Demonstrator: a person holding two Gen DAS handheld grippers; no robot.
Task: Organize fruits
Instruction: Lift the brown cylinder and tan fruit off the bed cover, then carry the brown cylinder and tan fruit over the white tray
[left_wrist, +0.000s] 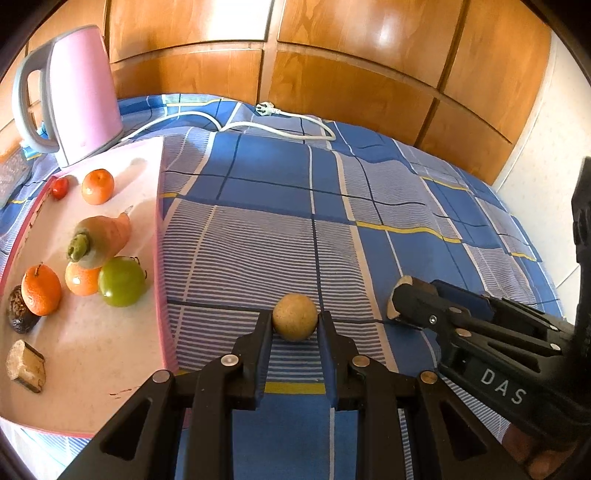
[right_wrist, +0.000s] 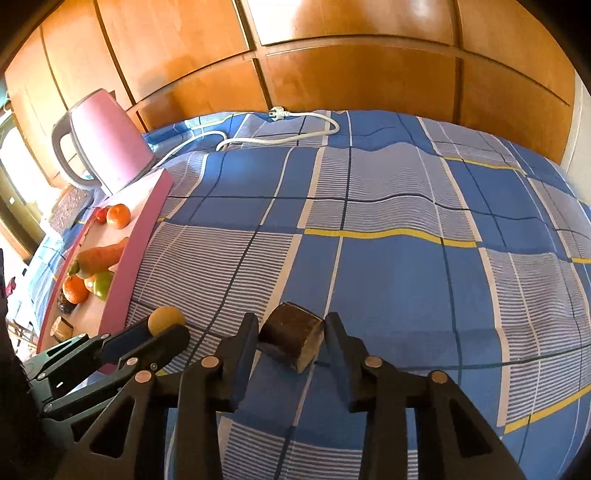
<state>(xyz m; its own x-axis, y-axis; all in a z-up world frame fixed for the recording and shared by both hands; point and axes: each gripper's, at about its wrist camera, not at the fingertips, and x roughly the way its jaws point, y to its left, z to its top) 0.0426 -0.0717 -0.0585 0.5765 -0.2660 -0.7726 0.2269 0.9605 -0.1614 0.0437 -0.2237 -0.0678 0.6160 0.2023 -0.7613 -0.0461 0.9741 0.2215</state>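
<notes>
My left gripper (left_wrist: 294, 320) is shut on a round tan fruit (left_wrist: 294, 316) just above the checked blue cloth, right of the pink tray (left_wrist: 110, 354). It also shows in the right wrist view (right_wrist: 166, 320). My right gripper (right_wrist: 291, 332) is shut on a dark brown block-shaped piece (right_wrist: 290, 334); in the left wrist view (left_wrist: 397, 302) only its pale end shows. The tray holds oranges (left_wrist: 97, 186), a carrot (left_wrist: 99, 240), a green fruit (left_wrist: 121, 281), a small red fruit (left_wrist: 59, 186), a dark fruit (left_wrist: 20, 312) and a tan block (left_wrist: 26, 365).
A pink electric kettle (left_wrist: 79, 99) stands at the tray's far end, its white cord and plug (left_wrist: 266, 109) lying across the back of the cloth. Wooden cabinet panels (left_wrist: 332, 74) rise behind. A white wall (left_wrist: 539, 206) is at the right.
</notes>
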